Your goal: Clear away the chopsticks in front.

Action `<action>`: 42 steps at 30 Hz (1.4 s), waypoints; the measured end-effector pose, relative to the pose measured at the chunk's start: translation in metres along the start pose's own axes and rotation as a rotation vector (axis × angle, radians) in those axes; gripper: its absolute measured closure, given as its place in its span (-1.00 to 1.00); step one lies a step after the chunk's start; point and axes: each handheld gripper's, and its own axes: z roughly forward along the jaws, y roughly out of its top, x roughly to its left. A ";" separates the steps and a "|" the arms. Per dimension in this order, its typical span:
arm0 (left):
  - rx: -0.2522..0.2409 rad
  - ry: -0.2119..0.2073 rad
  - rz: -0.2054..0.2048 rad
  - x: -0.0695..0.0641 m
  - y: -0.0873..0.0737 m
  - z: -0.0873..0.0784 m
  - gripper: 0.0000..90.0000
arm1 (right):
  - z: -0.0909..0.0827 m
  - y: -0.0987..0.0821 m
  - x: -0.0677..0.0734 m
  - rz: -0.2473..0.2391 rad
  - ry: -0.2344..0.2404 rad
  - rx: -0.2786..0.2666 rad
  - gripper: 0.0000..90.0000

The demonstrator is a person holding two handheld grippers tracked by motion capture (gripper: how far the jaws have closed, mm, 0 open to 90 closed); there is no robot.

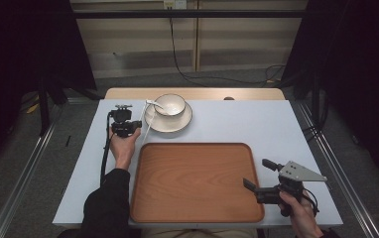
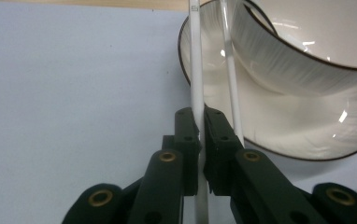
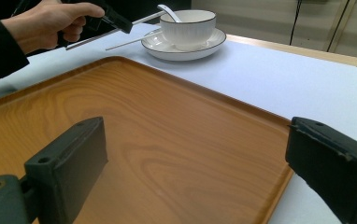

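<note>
Item: white chopstick, clamped between the closed jaws of the left gripper at the far left of the table, just left of the plate; its far end reaches up toward the plate's rim. Companion piece: second chopstick, loose, leaning on the plate rim just right of the held one and passing beside the jaws. Risks: the grip sits on a thin, smooth rod, so the stick may pivot or slip out if it is swung fast; the loose stick lies so near the jaws that any sideways move could knock it off the rim and roll it across the table; a low lift could catch the plate edge and jolt the bowl. Containers: white bowl with dark rim, standing on the white plate; a white spoon rests in it, handle over the rim, and whether anything else is inside cannot be told. Wooden tray, near centre, holds nothing. Right gripper: jaws wide apart, holding nothing, hovering over the tray's near right corner, well apart from the crockery.
</note>
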 end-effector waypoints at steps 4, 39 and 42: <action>-0.024 -0.001 -0.023 0.000 -0.007 -0.008 0.89 | 0.000 0.000 0.000 -0.001 -0.001 0.002 -0.88; -0.105 -0.084 0.029 -0.040 -0.051 -0.062 0.89 | -0.005 0.000 0.000 -0.011 -0.007 -0.037 -0.88; -0.106 -0.075 0.036 -0.047 -0.058 -0.067 0.89 | -0.005 0.000 0.000 -0.010 -0.007 -0.034 -0.88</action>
